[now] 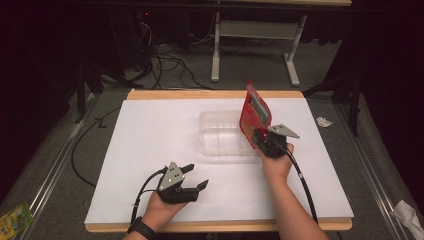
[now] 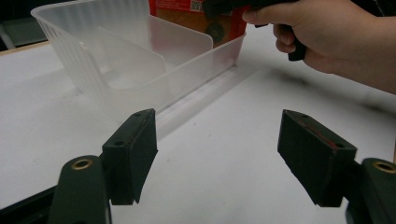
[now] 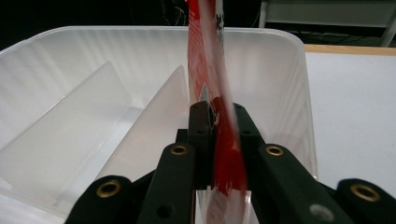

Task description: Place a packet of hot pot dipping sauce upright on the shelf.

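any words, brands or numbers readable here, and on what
None can be read.
Red packet: print and a picture panel on its face, too blurred to read.
Same packet in the left gripper view: a small square code patch, too small to read.
Green wrapper on the floor: print too small to read.
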`<state>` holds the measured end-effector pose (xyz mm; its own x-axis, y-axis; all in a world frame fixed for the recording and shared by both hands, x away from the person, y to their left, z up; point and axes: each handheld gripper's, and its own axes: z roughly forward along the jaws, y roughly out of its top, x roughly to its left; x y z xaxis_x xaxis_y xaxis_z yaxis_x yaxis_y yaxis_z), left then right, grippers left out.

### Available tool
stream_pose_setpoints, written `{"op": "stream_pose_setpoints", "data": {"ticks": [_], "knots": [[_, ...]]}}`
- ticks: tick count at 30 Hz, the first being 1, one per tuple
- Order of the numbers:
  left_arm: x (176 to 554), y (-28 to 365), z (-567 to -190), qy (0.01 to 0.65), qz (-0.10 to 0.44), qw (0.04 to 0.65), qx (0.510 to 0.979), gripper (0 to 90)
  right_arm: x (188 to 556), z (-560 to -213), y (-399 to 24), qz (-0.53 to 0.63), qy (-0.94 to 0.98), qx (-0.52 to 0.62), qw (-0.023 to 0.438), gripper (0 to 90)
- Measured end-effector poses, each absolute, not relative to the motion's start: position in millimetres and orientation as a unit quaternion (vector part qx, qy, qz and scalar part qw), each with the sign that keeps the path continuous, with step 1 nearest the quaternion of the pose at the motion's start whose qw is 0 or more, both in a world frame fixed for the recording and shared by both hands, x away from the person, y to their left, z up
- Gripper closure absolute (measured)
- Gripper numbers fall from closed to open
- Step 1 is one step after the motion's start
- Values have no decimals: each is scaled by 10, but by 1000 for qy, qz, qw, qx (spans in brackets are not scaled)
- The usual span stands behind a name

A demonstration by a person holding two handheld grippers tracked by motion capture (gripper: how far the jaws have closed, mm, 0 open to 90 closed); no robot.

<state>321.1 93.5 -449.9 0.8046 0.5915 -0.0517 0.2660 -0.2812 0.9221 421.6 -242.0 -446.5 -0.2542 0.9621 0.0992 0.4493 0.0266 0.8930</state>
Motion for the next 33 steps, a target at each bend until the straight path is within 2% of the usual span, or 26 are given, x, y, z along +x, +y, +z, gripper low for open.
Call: {"op": "stream_pose_setpoints", "data": {"ticks": [6, 8, 27, 31, 32, 33], "knots": [[3212, 920, -4505, 272, 151, 534, 786, 290, 4220, -4452, -2430, 447, 659, 536, 281, 796], [3209, 917, -4504, 271, 151, 534, 786, 289, 4214, -4432, -2426, 454, 655, 536, 278, 699], [3213, 870, -4532, 265, 148, 528, 793, 288, 4122, -4040, -2435, 479, 675, 486, 280, 383], [3215, 847, -4548, 263, 146, 524, 797, 287, 4059, -3945, -2477, 485, 676, 483, 273, 251], [3213, 839, -4552, 263, 145, 524, 797, 287, 4029, -3923, -2513, 473, 681, 488, 273, 192], [3213, 839, -4552, 263, 145, 524, 797, 287, 4029, -3923, -2513, 473, 681, 488, 273, 192]]}}
